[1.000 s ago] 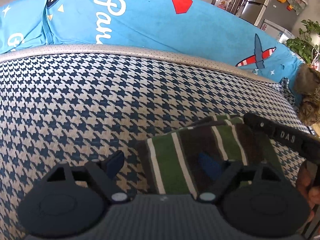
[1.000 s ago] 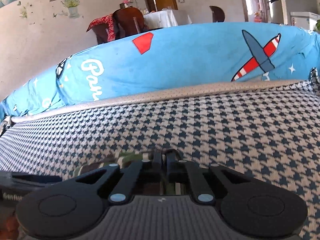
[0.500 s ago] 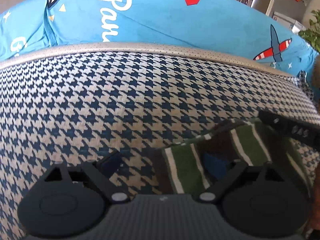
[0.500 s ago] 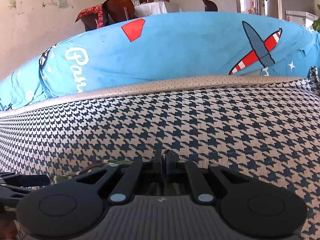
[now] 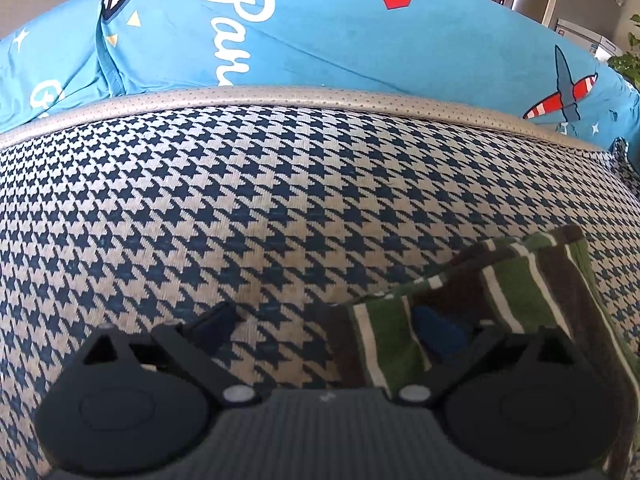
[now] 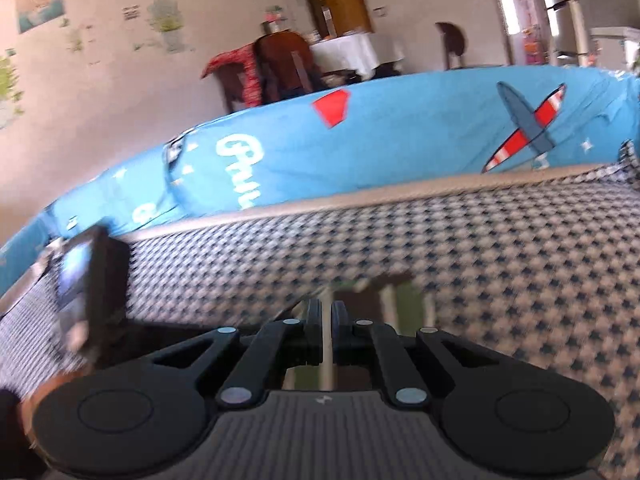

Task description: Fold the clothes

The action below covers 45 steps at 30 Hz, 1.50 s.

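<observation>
A folded green, brown and white striped garment lies on the houndstooth sofa seat, low and right in the left wrist view. My left gripper is open just above the seat. Its right finger is over the garment's left part and its left finger is over bare seat. In the blurred right wrist view my right gripper is shut, with a thin pale strip of the striped garment in the narrow gap. More of the cloth shows just beyond and beneath the fingertips.
A blue printed cushion runs along the sofa back behind a beige piped edge. The left gripper's body with its small screen sits at the left of the right wrist view. Chairs and a white-clothed table stand beyond the sofa.
The right wrist view has risen and tilted, and now shows the left gripper's body at its left. The right gripper has gone out of the left wrist view, where the garment sits further right.
</observation>
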Tool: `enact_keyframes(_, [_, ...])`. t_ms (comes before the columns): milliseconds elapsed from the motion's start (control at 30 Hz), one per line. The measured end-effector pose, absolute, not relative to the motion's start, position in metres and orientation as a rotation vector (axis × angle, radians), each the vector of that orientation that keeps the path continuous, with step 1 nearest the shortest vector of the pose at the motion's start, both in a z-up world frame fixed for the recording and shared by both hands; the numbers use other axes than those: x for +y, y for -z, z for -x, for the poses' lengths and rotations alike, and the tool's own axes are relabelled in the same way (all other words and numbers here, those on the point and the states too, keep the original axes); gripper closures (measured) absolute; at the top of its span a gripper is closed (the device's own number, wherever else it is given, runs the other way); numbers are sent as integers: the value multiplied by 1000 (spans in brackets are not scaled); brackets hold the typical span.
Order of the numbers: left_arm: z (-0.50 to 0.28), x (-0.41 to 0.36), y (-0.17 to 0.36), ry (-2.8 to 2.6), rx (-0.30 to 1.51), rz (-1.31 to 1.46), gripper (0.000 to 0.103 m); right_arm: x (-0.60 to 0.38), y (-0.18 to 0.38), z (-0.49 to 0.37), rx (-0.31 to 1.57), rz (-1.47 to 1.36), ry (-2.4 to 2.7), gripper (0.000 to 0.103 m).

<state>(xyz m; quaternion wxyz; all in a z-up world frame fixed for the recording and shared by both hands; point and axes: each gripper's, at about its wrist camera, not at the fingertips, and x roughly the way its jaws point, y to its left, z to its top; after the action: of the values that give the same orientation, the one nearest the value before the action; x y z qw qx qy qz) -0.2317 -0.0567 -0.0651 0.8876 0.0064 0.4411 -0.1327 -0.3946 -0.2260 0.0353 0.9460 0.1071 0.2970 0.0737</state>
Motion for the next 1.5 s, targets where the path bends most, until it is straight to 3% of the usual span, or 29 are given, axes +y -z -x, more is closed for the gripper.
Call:
enact_keyframes(700, [230,-57,67,266,919,-16,1,-143,11,433,747,-75,-404,96])
enact_keyframes(1267, [231,-57,68,262,916,-25,1,-120,25,444,718,165,-345,95])
enact_keyframes(1500, [231,-58,69,261,907,-38,0,-118,30,446,744,198,-375,100])
